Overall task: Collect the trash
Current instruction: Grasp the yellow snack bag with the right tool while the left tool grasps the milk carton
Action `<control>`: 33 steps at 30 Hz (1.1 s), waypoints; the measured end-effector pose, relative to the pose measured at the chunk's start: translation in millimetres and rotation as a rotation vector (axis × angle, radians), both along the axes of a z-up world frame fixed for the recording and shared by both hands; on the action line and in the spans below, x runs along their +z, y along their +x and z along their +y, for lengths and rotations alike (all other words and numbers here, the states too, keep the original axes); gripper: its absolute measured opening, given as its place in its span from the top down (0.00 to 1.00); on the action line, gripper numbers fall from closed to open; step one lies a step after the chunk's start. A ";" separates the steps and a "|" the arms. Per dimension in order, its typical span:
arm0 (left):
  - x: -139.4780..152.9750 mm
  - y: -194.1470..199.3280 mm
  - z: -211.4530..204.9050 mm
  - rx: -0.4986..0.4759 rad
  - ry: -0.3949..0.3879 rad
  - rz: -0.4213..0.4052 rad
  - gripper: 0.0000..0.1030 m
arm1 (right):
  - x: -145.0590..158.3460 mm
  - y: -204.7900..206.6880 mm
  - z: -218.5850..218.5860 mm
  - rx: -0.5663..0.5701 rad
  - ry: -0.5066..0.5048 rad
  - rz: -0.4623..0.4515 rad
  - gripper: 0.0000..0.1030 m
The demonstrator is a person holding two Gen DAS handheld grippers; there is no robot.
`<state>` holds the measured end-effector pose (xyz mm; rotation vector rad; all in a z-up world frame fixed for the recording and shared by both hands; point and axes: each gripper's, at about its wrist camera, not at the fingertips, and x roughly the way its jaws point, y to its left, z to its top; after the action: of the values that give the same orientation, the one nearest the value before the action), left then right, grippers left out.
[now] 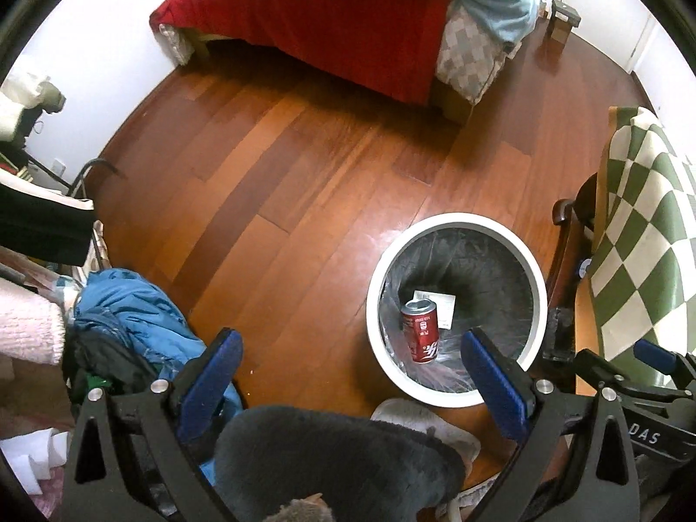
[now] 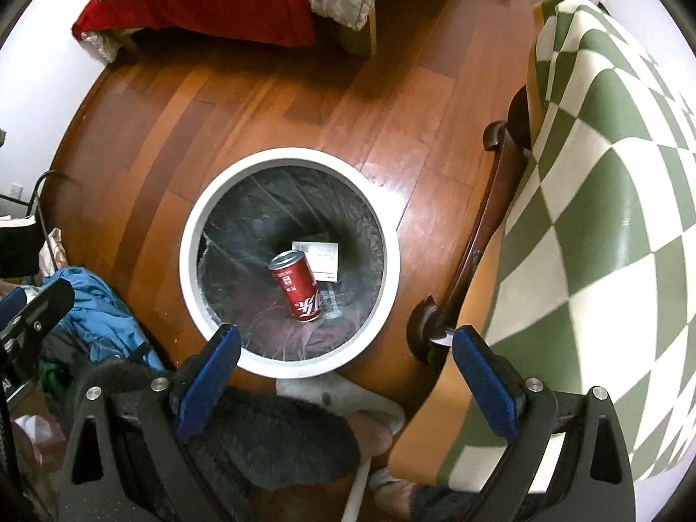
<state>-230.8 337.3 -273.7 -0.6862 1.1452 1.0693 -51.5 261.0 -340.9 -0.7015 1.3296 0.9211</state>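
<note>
The floor (image 1: 304, 165) is reddish wood, and the bin (image 2: 187, 261) stands on it as the landmark. Beyond the bin lies the bed (image 1: 348, 35) with a red cover and pale blue sheet. Just right of the bin sits a chair (image 2: 609, 174) draped in green-and-white check. Left of the bin is a heap of blue cloth (image 1: 130, 309). The bin is white-rimmed and round, lined with a dark bag. Above its near rim the right claw (image 2: 346, 374) hangs spread wide and holds nothing; the left claw (image 1: 352, 378) is likewise spread and bare. Inside the bin a red can (image 2: 298, 287) lies tilted on a white paper (image 2: 322, 259).
</note>
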 end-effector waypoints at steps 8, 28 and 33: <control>67.3 -8.0 -27.8 -0.014 0.088 -0.044 0.00 | 70.0 -5.8 -25.8 0.036 0.125 0.020 0.04; 154.0 189.6 -144.5 -0.435 0.197 -0.212 0.00 | 202.1 141.3 -209.7 -0.378 0.396 0.045 0.04; 110.3 317.2 -192.9 -0.700 0.175 -0.139 0.00 | 168.2 238.1 -281.0 -0.508 0.251 -0.059 0.04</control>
<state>86.4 144.4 -163.4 -0.1811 1.0389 0.5055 186.6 -19.9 -172.7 -0.1777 1.2316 0.6311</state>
